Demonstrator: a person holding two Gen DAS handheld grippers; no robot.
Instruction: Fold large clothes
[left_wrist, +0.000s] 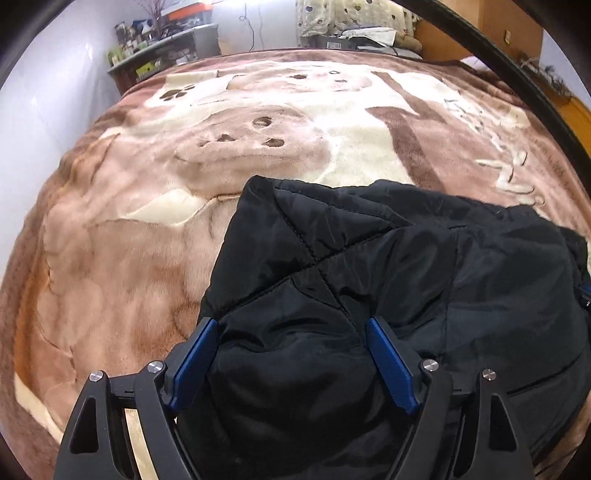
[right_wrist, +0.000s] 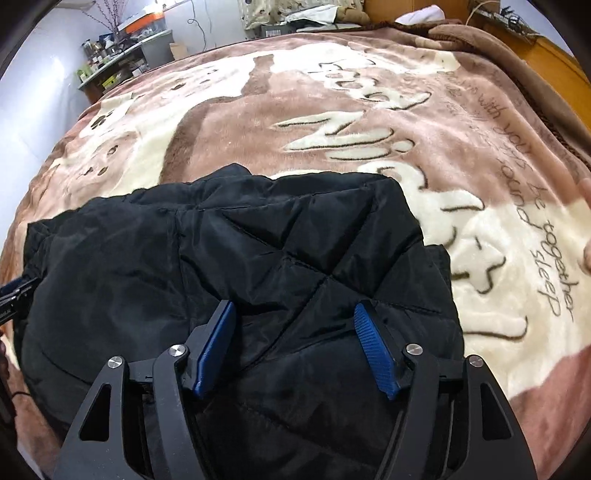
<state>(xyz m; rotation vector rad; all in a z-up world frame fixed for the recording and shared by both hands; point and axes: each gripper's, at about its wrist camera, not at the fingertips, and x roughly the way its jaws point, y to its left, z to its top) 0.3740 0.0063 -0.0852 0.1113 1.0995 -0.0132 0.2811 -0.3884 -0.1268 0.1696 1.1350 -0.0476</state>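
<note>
a brown and cream blanket (left_wrist: 155, 236) covers the bed ahead of both grippers, with a cluttered shelf (left_wrist: 159, 48) beyond its far edge. a black quilted jacket (left_wrist: 369, 266) lies bunched on the blanket right under them. the left gripper (left_wrist: 291, 326) and right gripper (right_wrist: 293, 310) both stand wide, jacket fabric bulging between their blue pads (right_wrist: 216, 345) but not pinched.

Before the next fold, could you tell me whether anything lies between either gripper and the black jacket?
Nothing visible does. The left gripper and the right gripper both stand open directly over the black quilted jacket, with only its fabric between their blue fingers. Around it, the blanket carries no other loose item.
</note>
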